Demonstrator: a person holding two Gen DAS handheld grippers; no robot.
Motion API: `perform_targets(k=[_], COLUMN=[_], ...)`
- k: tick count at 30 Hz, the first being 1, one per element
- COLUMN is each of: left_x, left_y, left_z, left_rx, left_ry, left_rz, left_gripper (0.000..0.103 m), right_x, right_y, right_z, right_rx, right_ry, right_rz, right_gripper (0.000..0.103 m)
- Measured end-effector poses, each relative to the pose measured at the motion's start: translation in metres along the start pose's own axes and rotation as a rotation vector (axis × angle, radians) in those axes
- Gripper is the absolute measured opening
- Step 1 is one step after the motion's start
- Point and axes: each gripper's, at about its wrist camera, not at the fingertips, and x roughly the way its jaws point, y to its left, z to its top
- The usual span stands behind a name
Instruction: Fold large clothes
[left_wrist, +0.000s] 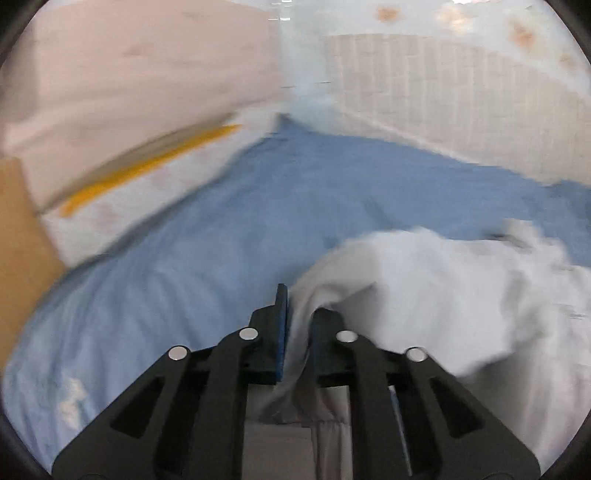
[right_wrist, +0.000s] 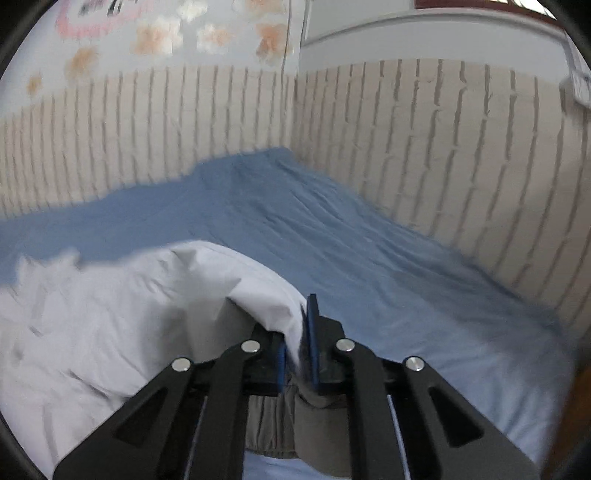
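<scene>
A large pale grey-white garment (left_wrist: 436, 291) lies bunched on a blue bedsheet (left_wrist: 229, 229). My left gripper (left_wrist: 298, 321) is shut on an edge of it; cloth runs between the blue pads and hangs down below the jaws. In the right wrist view the same garment (right_wrist: 122, 314) billows to the left, and my right gripper (right_wrist: 300, 332) is shut on another edge of it, with a hem hanging under the fingers. Both grips are lifted above the sheet (right_wrist: 369, 258). The picture is blurred by motion.
A pink pillow or quilt (left_wrist: 140, 62) and a white pillow with a yellow stripe (left_wrist: 129, 184) lie at the far left. A brown board (left_wrist: 18, 240) stands at the left edge. A padded beige wall panel (right_wrist: 443, 147) borders the bed on two sides.
</scene>
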Motion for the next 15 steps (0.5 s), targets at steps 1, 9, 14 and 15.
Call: perform_targets(k=[1,9,14,15], left_x=[0.01,0.017,-0.022,-0.028], left_y=[0.016,0.096,0.002,-0.026], left_z=[-0.005,-0.036,-0.076,-0.084], left_rx=[-0.021,-0.352,0.033,0.132], left_ry=[0.018,0.133,0.196,0.219], left_rz=[0.053,0.125,-0.128,-0.173], left_gripper=[0.022,0.071,0.085,0.085], right_x=[0.009,0.005,-0.036,-0.043], right_y=[0.002,-0.038,-0.003,0.006], right_z=[-0.008,-0.022,-0.06,-0.071], right_rx=[-0.031,0.162,0.119,0.08], right_ry=[0.028,0.083,0.212,0.25], right_rz=[-0.042,0.13,0.499,0.532], right_gripper=[0.031,0.093,0.098,0.098])
